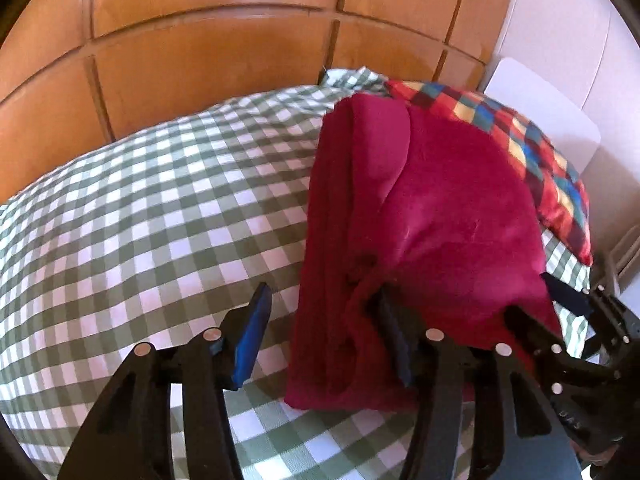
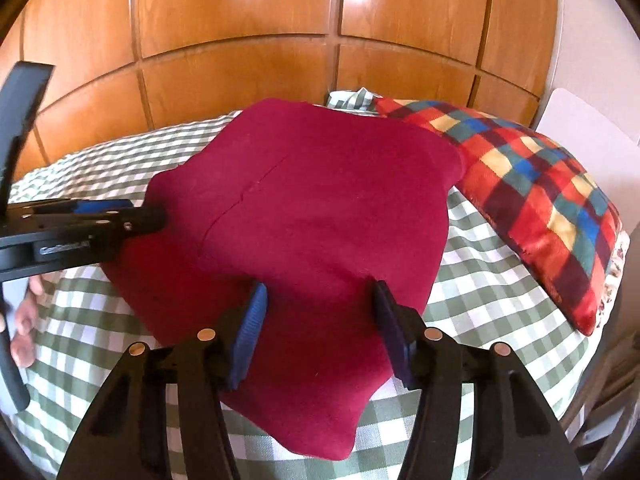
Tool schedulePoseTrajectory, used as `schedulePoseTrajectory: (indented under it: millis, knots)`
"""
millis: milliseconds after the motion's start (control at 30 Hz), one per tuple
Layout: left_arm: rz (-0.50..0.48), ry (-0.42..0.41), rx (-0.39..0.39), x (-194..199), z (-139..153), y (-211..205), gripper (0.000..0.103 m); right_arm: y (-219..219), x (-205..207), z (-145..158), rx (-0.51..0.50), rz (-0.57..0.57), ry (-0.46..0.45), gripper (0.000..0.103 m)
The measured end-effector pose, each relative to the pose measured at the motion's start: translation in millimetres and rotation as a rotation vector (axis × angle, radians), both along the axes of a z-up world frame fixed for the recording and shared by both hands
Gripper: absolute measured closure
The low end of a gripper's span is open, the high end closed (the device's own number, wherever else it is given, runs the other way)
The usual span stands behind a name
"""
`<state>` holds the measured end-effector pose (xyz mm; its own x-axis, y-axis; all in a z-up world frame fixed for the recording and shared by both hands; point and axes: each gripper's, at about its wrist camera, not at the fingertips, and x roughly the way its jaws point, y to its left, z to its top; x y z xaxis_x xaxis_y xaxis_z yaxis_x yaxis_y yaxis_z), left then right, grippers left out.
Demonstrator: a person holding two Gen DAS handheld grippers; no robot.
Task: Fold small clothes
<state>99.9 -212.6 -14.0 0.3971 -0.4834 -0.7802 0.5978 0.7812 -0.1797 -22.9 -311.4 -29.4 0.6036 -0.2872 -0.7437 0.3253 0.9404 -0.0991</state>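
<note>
The left gripper (image 1: 324, 336) stands wide apart, its right finger buried in a fold at the near left edge of the crimson garment (image 1: 432, 216), its left blue pad (image 1: 252, 340) over bare bedcover; nothing is pinched between the two. The right gripper (image 2: 322, 332) is likewise wide, both blue pads (image 2: 250, 332) resting on or just above the near part of the same garment (image 2: 304, 208), the cloth lying between them unclamped. In the left wrist view the right gripper's black frame (image 1: 592, 344) shows at the garment's right side, and in the right wrist view the left gripper (image 2: 132, 216) reaches in from the left and meets the cloth's left edge. The garment is a soft, fleecy, deep red piece, partly doubled over, with a faint seam running diagonally ahead of the right gripper and a thick rolled fold along its left flank. It lies on a green and white checked bedcover (image 1: 132, 216). Beyond it to the right sits a cushion (image 2: 540, 204) chequered in red, blue, yellow and teal, touching the garment's far right edge. Farthest off stand glossy orange-brown wooden wardrobe panels (image 2: 248, 72)
</note>
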Motion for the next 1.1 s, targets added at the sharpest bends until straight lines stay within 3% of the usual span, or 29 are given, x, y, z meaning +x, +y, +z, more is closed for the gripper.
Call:
schedulePoseTrajectory:
  millis: [167, 300, 367, 467, 700, 767, 900, 1000, 1100]
  knots:
    - [0.029, -0.036, -0.012, -14, 13, 11, 0.05, 0, 0, 4, 0.002, -0.018, 0.003, 0.045]
    - [0.054, -0.065, -0.029, -27, 26, 21, 0.049, 5, -3, 7, 0.027, -0.035, 0.006, 0.033]
    - [0.063, -0.097, -0.033, -36, 35, 27, 0.041, 5, -5, 6, 0.039, -0.045, 0.007, 0.026]
    - [0.081, -0.14, -0.046, -48, 47, 37, 0.037, 5, -7, 4, 0.063, -0.082, 0.011, 0.024]
    - [0.119, -0.157, -0.071, -65, 61, 57, 0.036, -1, -17, 1, 0.154, -0.187, 0.031, 0.019]
    - [0.126, -0.172, -0.067, -71, 65, 61, 0.035, 1, -20, 4, 0.137, -0.193, 0.035, 0.019]
    - [0.128, -0.184, -0.074, -78, 68, 64, 0.033, 15, -28, 29, -0.009, -0.179, -0.013, 0.019]
    - [0.131, -0.184, -0.074, -78, 68, 63, 0.033, 20, -32, 45, -0.028, -0.141, -0.063, 0.019]
    - [0.136, -0.175, -0.069, -75, 64, 60, 0.033, 22, -27, 41, -0.044, -0.115, -0.047, 0.019]
